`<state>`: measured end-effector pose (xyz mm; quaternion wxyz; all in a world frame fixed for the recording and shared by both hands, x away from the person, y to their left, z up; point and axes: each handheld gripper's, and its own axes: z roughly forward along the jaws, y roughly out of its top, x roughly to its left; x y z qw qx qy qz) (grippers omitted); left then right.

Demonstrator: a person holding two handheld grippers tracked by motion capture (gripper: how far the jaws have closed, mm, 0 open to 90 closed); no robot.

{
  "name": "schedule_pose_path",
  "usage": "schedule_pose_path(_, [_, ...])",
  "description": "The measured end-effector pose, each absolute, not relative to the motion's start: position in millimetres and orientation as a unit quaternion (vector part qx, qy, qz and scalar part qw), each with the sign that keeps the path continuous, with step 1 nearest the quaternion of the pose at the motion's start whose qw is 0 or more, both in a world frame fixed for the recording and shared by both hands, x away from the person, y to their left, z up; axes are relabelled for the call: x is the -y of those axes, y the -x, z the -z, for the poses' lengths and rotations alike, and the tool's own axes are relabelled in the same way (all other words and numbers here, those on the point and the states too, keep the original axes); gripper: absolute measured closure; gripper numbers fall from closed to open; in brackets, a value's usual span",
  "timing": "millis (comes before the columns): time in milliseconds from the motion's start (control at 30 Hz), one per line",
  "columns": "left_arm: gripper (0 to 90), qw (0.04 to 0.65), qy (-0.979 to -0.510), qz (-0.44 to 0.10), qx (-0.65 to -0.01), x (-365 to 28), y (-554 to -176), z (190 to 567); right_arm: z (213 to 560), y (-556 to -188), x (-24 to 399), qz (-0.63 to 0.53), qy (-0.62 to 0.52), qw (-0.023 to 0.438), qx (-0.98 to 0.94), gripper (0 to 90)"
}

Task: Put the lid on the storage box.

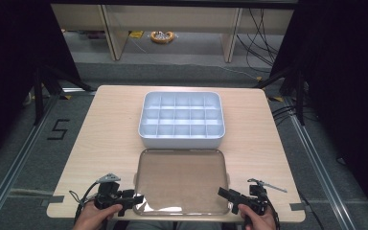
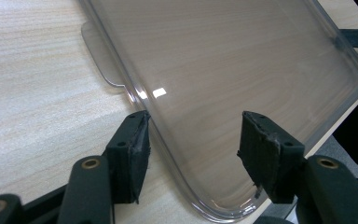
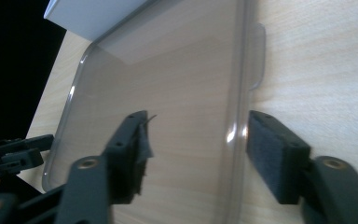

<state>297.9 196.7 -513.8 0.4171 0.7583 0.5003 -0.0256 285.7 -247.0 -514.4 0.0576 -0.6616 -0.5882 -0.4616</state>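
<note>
Clear lid (image 1: 181, 182) (flat, table's near edge)

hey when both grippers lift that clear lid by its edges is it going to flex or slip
The clear lid looks thin and broad, so it may bow slightly. Its glossy rim probably slips between fingers. It seems light, likely sliding across the table if nudged.

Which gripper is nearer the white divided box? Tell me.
Neither clearly: the left gripper straddles the clear lid's near left edge, the right gripper its near right edge, both about equally short of the white divided box.

A smoky clear lid (image 1: 181, 181), a white gridded box (image 1: 182, 120), a pale woodgrain table (image 1: 110, 129).
</note>
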Motion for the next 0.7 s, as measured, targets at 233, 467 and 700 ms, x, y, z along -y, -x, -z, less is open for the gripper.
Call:
schedule_pose_path(233, [41.4,0.426,-0.753,0.035,-0.500,-197.0,-295.4,514.3,521.2,-278.0,253.0,0.477,0.652,0.123,0.577,59.0])
schedule_pose_path(467, [36.7,0.431,-0.754,0.045,-0.494,-197.2,-295.8,514.9,517.3,-277.6,251.8,0.493,0.586,0.053,0.641,61.1])
schedule_pose_path(700, [27.0,0.429,-0.763,0.037,-0.481,-194.1,-295.2,514.3,500.5,-269.3,249.5,0.519,0.523,0.000,0.676,59.8])
